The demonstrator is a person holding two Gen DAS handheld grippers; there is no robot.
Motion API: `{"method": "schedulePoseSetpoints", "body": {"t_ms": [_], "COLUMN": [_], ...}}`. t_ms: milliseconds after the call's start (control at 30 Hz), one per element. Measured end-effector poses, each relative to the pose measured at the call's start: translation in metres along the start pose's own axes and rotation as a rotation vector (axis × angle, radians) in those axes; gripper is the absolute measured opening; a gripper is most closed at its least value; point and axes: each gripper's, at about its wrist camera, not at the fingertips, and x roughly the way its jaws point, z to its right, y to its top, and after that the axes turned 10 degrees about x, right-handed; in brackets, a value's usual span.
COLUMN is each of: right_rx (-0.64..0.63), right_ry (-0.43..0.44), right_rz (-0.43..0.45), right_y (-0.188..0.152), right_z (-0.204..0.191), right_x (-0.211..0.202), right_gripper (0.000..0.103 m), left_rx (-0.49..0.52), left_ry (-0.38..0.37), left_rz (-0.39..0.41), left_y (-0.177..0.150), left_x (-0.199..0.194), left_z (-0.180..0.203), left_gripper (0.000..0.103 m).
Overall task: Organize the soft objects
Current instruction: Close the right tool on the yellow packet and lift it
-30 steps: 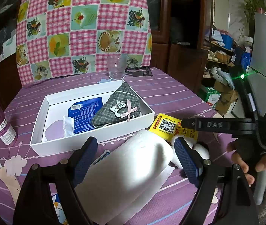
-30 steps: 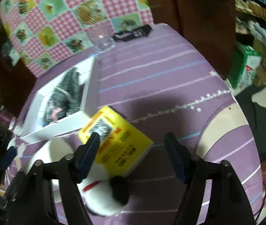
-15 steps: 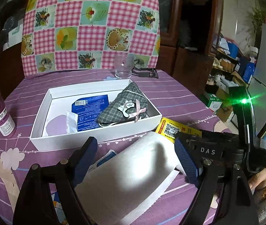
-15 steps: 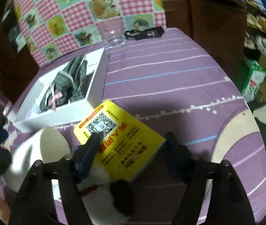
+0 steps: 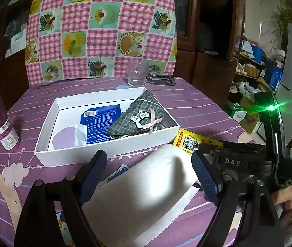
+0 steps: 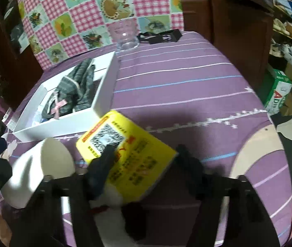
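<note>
In the left wrist view, the left gripper [image 5: 149, 171] is hanging over a big white roll [image 5: 143, 187] that is lying on the tabletop [image 5: 197, 105], just in front of the white box [image 5: 106, 147]. The jaws are standing wide, one on each side of the roll, and the pads are not pressing it, so nothing is being held. Inside the box, a grey checked pouch [image 5: 139, 114] with a pink bow is lying at the right end, and a blue packet [image 5: 99, 126] is lying beside it. A yellow pack [image 5: 193, 141] is peeking out just right of the box's front corner. A glass [image 5: 136, 75] is standing behind the box.

In the right wrist view, the right gripper [image 6: 143, 161] is reaching for the yellow pack [image 6: 129, 156], which is sitting by the front corner of the box [image 6: 104, 88]. The jaws are closing, and the pack is sitting between them, with one finger lying over its top face. The picture is blurry, so I cannot tell if the pads are squeezing yet. A white fluffy toy [image 6: 113, 218] is lying under the pack, below the gripper.

To do this well, I think the jaws should be squeezing the pack gently by its two sides, not crushing it. The toy should be staying out of the pinch. Then the pack could be going into the free space in the box, beside the pouch.
</note>
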Motion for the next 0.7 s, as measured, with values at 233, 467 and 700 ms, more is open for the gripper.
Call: {"method": "schedulePoseSetpoints", "body": {"t_ms": [233,467,700], "right_rx": [-0.007,0.033,0.006], "right_ry": [-0.011,0.031,0.044], "right_rz": [0.002,0.045,0.193], "right_y": [0.001,0.0,-0.001], "right_z": [0.002,0.011,0.005], "right_x": [-0.001,-0.014,-0.047], "right_gripper": [0.046,0.02,0.018], "left_rx": [0.036,0.057,0.053], "left_ry": [0.01,0.007,0.008], "left_rz": [0.014,0.01,0.02], "left_y": [0.0,0.0,0.001], "left_x": [-0.004,-0.004,-0.006], "left_z": [0.007,0.012,0.012], "left_gripper": [0.085,0.085,0.085]}}
